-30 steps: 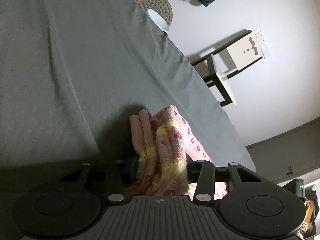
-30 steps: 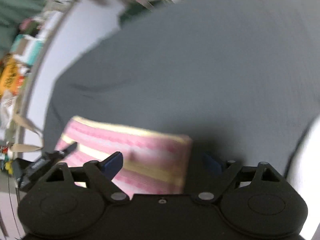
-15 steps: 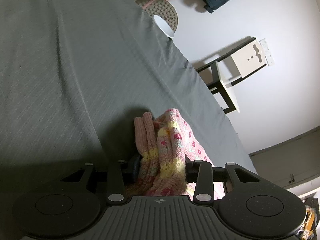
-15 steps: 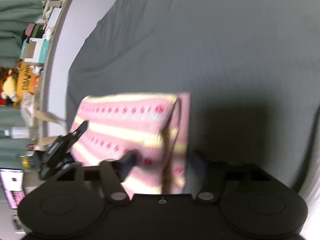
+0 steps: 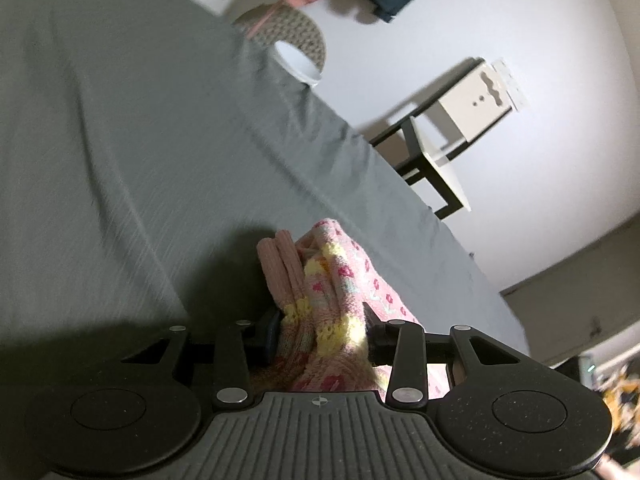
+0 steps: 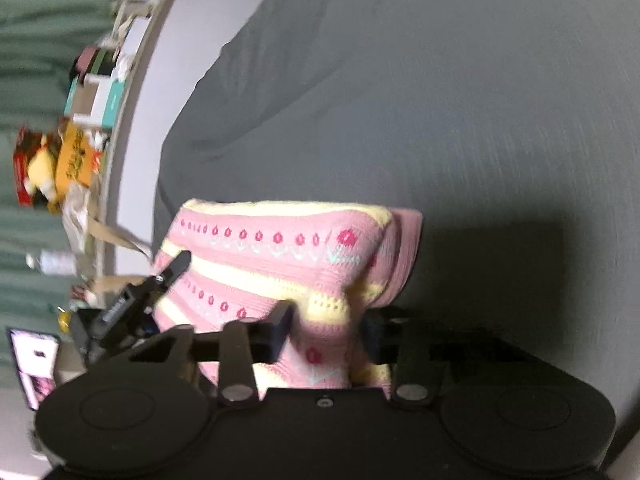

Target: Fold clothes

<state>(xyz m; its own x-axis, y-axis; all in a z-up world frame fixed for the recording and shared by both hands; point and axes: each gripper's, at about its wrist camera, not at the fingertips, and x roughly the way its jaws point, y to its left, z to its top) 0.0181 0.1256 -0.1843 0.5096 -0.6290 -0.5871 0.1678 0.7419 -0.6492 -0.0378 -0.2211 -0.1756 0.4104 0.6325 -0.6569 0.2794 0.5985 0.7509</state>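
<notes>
A pink knitted garment [image 6: 280,256] with yellow stripes and red flower motifs is held stretched above the grey bedsheet [image 6: 440,100]. My right gripper [image 6: 326,330] is shut on one bunched corner of it. The other corner, the knit [image 5: 320,288] folded into thick layers, is clamped in my left gripper [image 5: 320,332]. In the right wrist view the left gripper [image 6: 132,300] shows at the garment's far left end. The cloth hangs in a flat band between the two grippers.
The grey sheet [image 5: 140,140] covers a wide bed. A black-and-white side table [image 5: 448,136] stands by the white wall, and a round woven stool [image 5: 292,36] sits beyond the bed. A shelf of boxes and toys [image 6: 72,140] lines the other side.
My right gripper closed on the garment's corner and lifted it; the cloth now hangs stretched between both grippers. The left gripper kept its hold and shifted slightly.
</notes>
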